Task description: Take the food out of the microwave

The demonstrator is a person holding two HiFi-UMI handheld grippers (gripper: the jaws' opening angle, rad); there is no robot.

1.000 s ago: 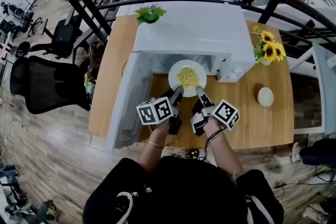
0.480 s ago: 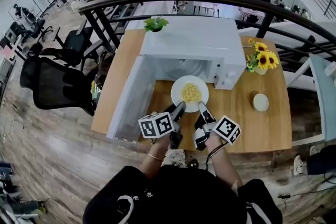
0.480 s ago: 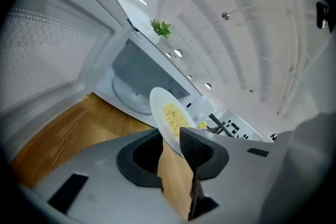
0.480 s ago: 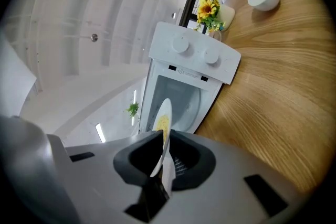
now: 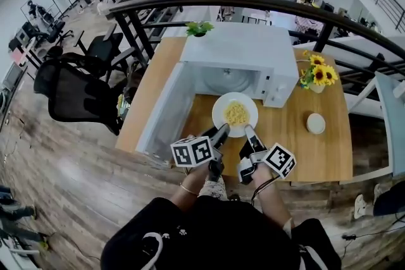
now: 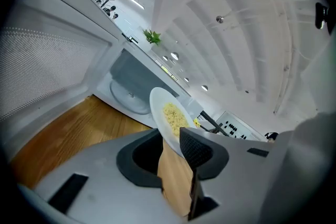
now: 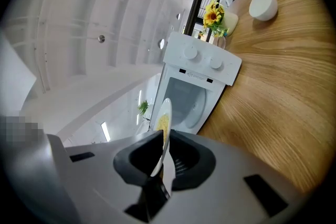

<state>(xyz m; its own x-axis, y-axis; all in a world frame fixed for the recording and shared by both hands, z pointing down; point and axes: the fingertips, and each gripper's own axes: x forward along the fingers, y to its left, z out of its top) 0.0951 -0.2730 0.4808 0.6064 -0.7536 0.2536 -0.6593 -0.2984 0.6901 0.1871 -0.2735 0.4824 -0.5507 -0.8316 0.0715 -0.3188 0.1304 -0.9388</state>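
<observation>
Since a second ago the plate of food (image 5: 235,114) has come clear of the open microwave (image 5: 243,50) and is now over the table (image 5: 304,148). Both the left gripper (image 5: 221,131) and the right gripper (image 5: 249,131) pinch its near rim. The taking-out looks nearly done; next, I think, it must be lowered level onto the wood.

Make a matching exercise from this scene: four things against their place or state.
Things:
1. plate of food
2. microwave door
3. small white bowl
4. green plant

States:
A. on top of the microwave
B. swung open
C. gripped at its rim by the left gripper and right gripper
D. on the table, right of the microwave

Pairs: 1-C, 2-B, 3-D, 4-A
</observation>
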